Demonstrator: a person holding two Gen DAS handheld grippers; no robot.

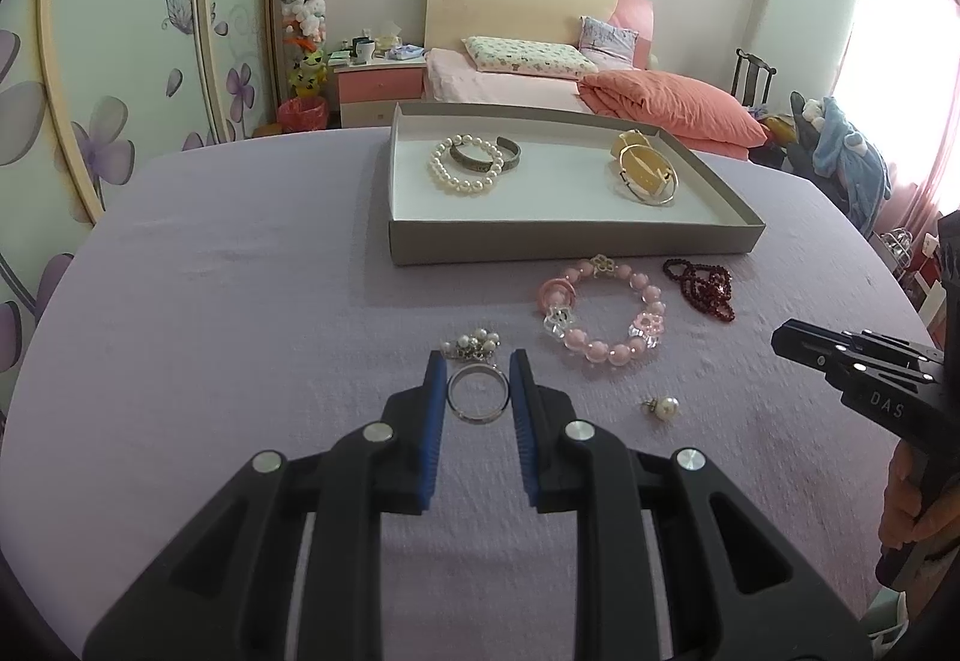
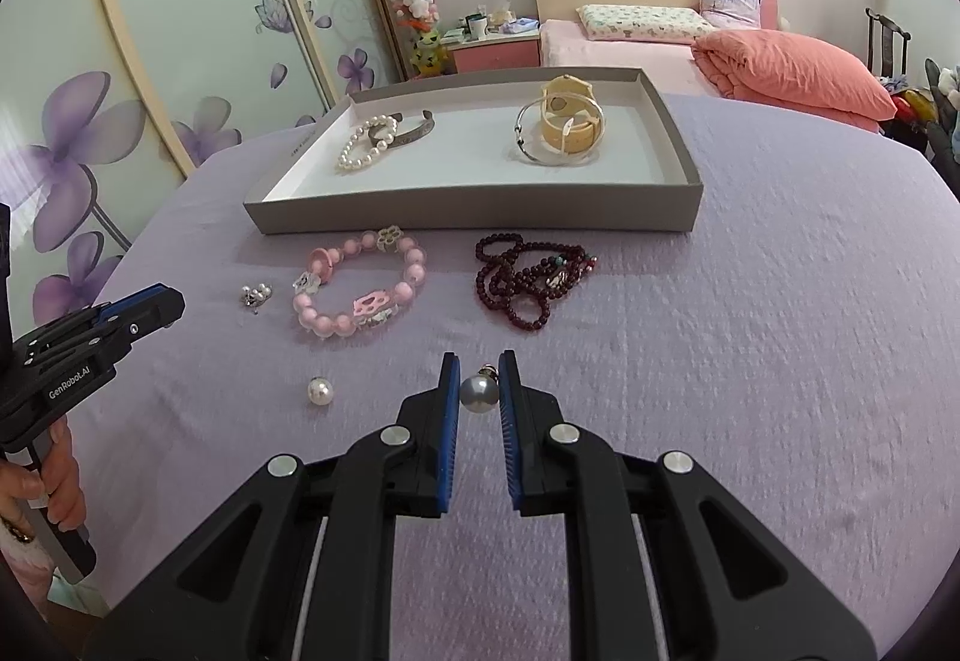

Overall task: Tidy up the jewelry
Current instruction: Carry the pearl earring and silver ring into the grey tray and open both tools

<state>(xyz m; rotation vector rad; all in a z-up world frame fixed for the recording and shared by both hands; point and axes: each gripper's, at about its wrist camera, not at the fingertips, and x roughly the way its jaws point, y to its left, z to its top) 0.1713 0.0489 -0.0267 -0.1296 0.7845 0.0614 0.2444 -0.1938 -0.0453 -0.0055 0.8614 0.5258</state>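
The ring (image 1: pixel 478 392) lies flat on the lilac cloth (image 1: pixel 240 301) at lower centre of my left view, a thin silver band, between the pads of my left claw (image 1: pixel 478 370), which stand apart on either side of it, seemingly just touching. I judge it light, stiff and slick, so the pads must pinch across its outer edge squarely or it may skid. My right claw (image 2: pixel 478 373) brackets a grey pearl earring (image 2: pixel 478 394) low in its view, the pads close beside it but whether they grip I cannot tell; round and smooth, it may roll. Beyond lie a pink bracelet (image 2: pixel 360 286), dark beads (image 2: pixel 528 277) and the tray (image 2: pixel 480 208), upper centre.
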